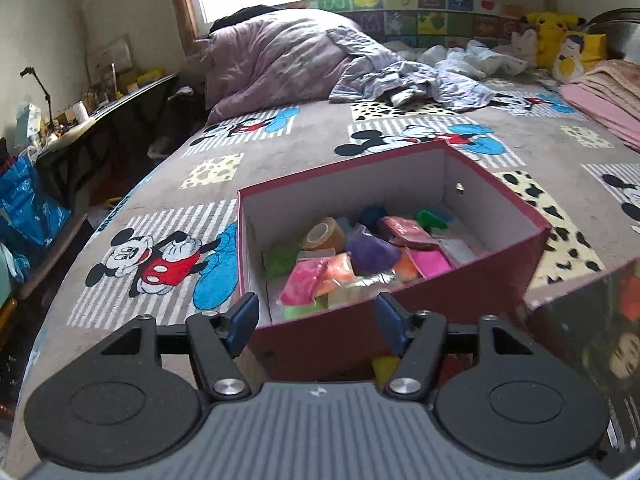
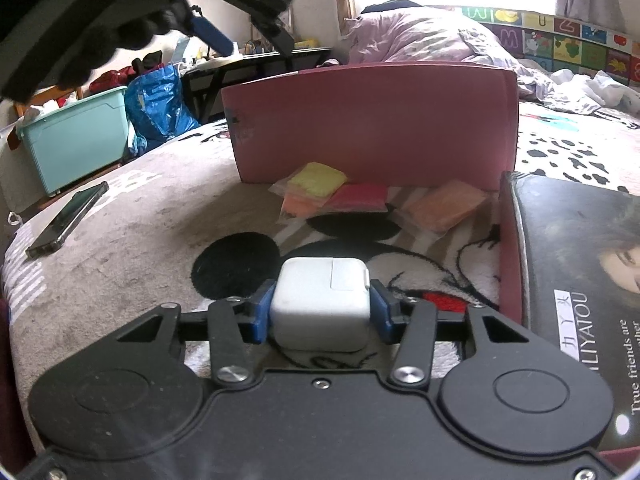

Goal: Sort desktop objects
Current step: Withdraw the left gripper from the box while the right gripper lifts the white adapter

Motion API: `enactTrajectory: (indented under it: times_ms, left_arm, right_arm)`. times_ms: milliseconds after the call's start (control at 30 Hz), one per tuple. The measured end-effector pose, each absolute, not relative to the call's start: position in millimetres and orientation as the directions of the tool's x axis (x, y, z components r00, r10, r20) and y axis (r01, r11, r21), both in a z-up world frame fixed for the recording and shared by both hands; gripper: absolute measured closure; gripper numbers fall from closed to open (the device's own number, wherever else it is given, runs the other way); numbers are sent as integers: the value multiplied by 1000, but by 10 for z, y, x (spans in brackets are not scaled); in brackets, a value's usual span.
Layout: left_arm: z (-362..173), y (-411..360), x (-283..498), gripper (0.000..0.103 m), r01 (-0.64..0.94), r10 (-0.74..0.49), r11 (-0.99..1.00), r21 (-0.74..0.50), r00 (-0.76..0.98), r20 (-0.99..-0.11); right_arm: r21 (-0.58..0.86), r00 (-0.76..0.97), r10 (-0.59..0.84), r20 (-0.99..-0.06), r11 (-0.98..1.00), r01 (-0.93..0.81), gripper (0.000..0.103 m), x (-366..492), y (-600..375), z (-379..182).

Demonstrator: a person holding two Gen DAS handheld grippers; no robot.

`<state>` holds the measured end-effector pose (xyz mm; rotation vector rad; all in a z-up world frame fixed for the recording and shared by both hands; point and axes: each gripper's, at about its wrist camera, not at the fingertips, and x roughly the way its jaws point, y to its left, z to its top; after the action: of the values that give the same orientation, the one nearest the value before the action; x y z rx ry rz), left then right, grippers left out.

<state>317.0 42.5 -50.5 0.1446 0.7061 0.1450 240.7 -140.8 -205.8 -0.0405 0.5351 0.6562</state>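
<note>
A red cardboard box (image 1: 500,280) sits on the Mickey Mouse blanket and holds several coloured clay packets (image 1: 316,276) and a tan tape roll (image 1: 322,235). My left gripper (image 1: 316,316) is open and empty, just above the box's near wall. The box also shows in the right wrist view (image 2: 372,120). My right gripper (image 2: 320,310) is shut on a white power adapter (image 2: 320,306), low over the blanket. Yellow (image 2: 318,179), red (image 2: 360,198) and orange (image 2: 444,208) packets lie in front of the box. The left gripper (image 2: 208,34) hangs at the upper left.
A black phone (image 2: 68,220) lies at the left on the blanket. A dark printed box lid (image 2: 580,300) lies at the right, also seen in the left wrist view (image 1: 592,344). A teal bin (image 2: 76,136) and blue bag (image 2: 160,100) stand beside the bed. Bedding (image 1: 280,56) is piled behind.
</note>
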Motion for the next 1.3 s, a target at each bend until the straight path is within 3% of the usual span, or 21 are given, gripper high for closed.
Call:
enactTrajectory:
  times_ms: [333,667,933,1300]
  left_arm:
    - [-655,619,2683,40,-98,185,980,172,767,-615]
    - [-1371,718,2097,40,-155,161,986,65,760,-630]
    - [-1739,650,1866,40,-246,215,969,16,809,-547]
    - [-1846,650,1969,40,-176,106,982,-69,814,-572]
  right_arm:
    - [106,682,553,-478,808,-580,57,2380,-1400,-2060]
    - [81,681,528,-507,816,-572,58,2382,-1360,-2048]
    - [21,691,478,-542,830,-558,58,2352,-1276,-1993]
    - [56,692,451,-564,857,-512,58,2277,-1361,-1804]
